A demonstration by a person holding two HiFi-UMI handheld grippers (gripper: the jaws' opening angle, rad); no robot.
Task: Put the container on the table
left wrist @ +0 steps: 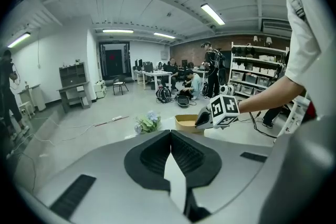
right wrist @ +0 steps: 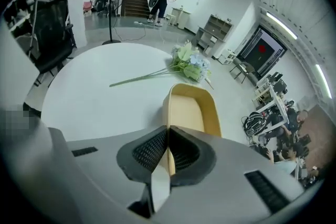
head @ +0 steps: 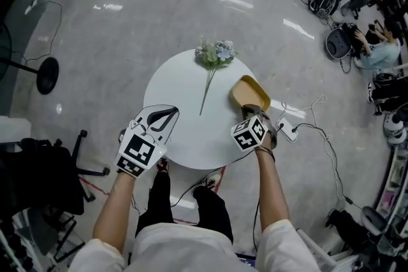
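Observation:
A tan oval container (head: 250, 92) is over the right side of the round white table (head: 185, 137). My right gripper (head: 250, 110) is shut on the near wall of its rim. In the right gripper view the container (right wrist: 191, 107) stretches away from the jaws (right wrist: 168, 131), and I cannot tell whether its base touches the tabletop (right wrist: 89, 97). My left gripper (head: 169, 113) hovers over the table's left front edge, shut with nothing in it. From the left gripper (left wrist: 170, 136) I see the container (left wrist: 186, 122) and the right gripper's marker cube (left wrist: 226, 111).
A bunch of artificial flowers (head: 215, 53) lies at the table's far edge, its stem pointing toward me. A power strip with cables (head: 288, 130) lies on the floor to the right. A black chair (head: 44, 181) stands left, a stand base (head: 48, 75) beyond it. People sit at desks (head: 376, 48) far right.

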